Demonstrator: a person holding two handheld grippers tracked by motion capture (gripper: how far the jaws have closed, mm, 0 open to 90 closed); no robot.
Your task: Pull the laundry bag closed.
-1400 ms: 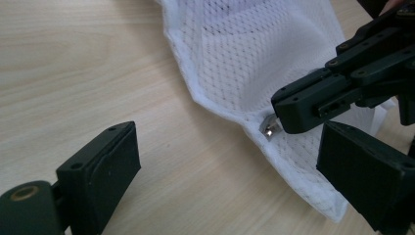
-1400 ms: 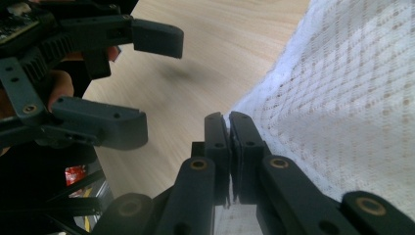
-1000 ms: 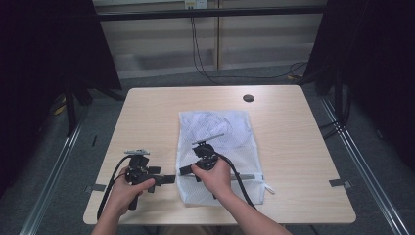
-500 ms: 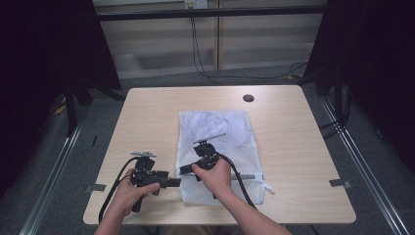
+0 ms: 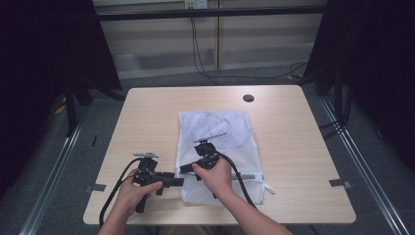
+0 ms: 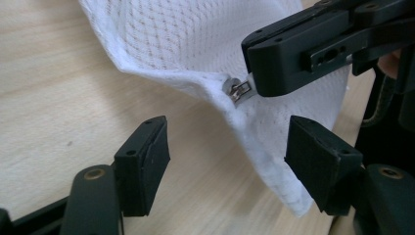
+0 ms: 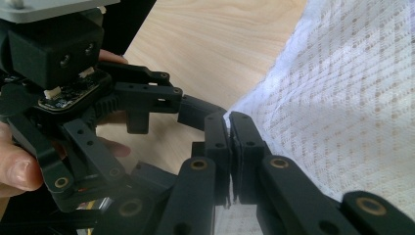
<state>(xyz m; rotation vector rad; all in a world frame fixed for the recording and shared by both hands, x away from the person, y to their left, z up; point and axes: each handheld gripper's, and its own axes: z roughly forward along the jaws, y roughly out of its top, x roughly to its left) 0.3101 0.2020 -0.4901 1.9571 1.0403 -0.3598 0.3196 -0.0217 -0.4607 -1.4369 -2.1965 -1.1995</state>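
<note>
A white mesh bag point(image 5: 222, 132) lies flat on the wooden table point(image 5: 147, 117). My right gripper point(image 5: 186, 170) points left and is shut on the bag's left edge, lifting it slightly. In the right gripper view, its jaws point(image 7: 229, 128) pinch the mesh fabric point(image 7: 352, 98). In the left gripper view, the bag's edge point(image 6: 195, 54) is raised, with a small metal zipper slider point(image 6: 238, 91) just beside the right gripper's closed jaws. My left gripper point(image 6: 230, 147) stands open just short of the slider, with nothing between its fingers. It sits at the bag's left edge point(image 5: 175, 181).
A dark round grommet point(image 5: 248, 98) sits in the table's far side. Black cables trail from both grippers toward the front edge point(image 5: 112, 200). Bare wood lies to the left and right of the bag. Dark curtains and metal floor rails surround the table.
My left gripper has moved right, closing in on the bag's lifted edge. The right gripper has stayed shut on the bag in almost the same place.
</note>
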